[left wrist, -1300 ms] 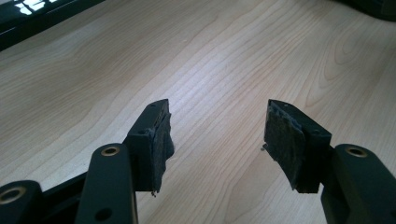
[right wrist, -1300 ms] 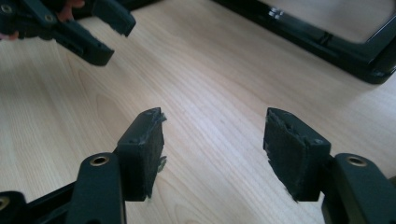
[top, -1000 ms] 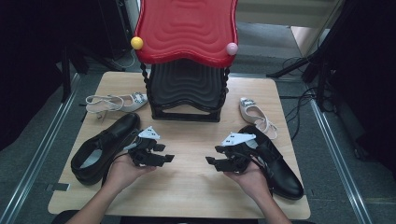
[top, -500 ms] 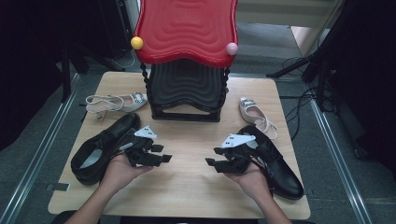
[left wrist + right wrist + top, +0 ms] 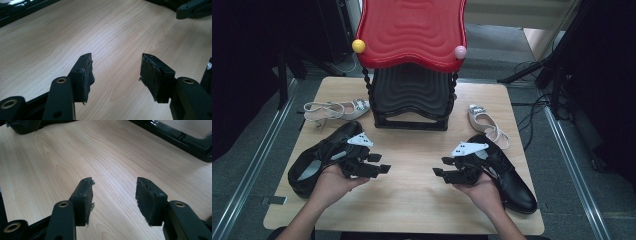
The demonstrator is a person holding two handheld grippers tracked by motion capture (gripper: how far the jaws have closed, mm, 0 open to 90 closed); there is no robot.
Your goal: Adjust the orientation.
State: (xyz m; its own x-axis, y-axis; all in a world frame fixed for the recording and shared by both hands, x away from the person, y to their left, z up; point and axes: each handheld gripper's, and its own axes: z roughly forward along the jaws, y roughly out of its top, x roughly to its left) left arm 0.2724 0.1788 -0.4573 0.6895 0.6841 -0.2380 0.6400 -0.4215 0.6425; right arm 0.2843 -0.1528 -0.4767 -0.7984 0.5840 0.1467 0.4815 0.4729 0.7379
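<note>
Looking down from the high view: wooden table [image 5: 412, 200] carries a black tiered rack [image 5: 412, 100] at its far middle, with a red wavy tray [image 5: 412, 32] on top. A yellow ball [image 5: 358, 46] sits at the tray's near left corner, a pink ball [image 5: 460, 52] at its near right corner. A pale heeled sandal [image 5: 334, 109] lies left of the rack; a second pale sandal [image 5: 486, 125] lies right of it. A black shoe [image 5: 319, 157] lies near the left edge, toe toward the rack. Another black shoe [image 5: 507, 172] lies near the right edge. Left gripper [image 5: 379, 164] sits just beside the left shoe, on its inner side, pointing toward table centre, jaws apart with nothing between. Right gripper [image 5: 443, 166] is over the inner side of the right shoe, pointing toward centre, jaws apart, nothing between. The two grippers face each other, well apart, bare wood between them.

Left gripper view: left gripper [image 5: 116, 72] has its jaws wide, having just closed a little, with nothing between them; worn pads [image 5: 150, 75] stand over bare wood. The other gripper's tip [image 5: 192, 8] shows at top right; the rack's base at top left.

Right gripper view: right gripper [image 5: 113, 195] also has its jaws wide, just eased in a little, holding nothing, with wood grain beneath. The rack base [image 5: 185, 138] runs across the top right.
</note>
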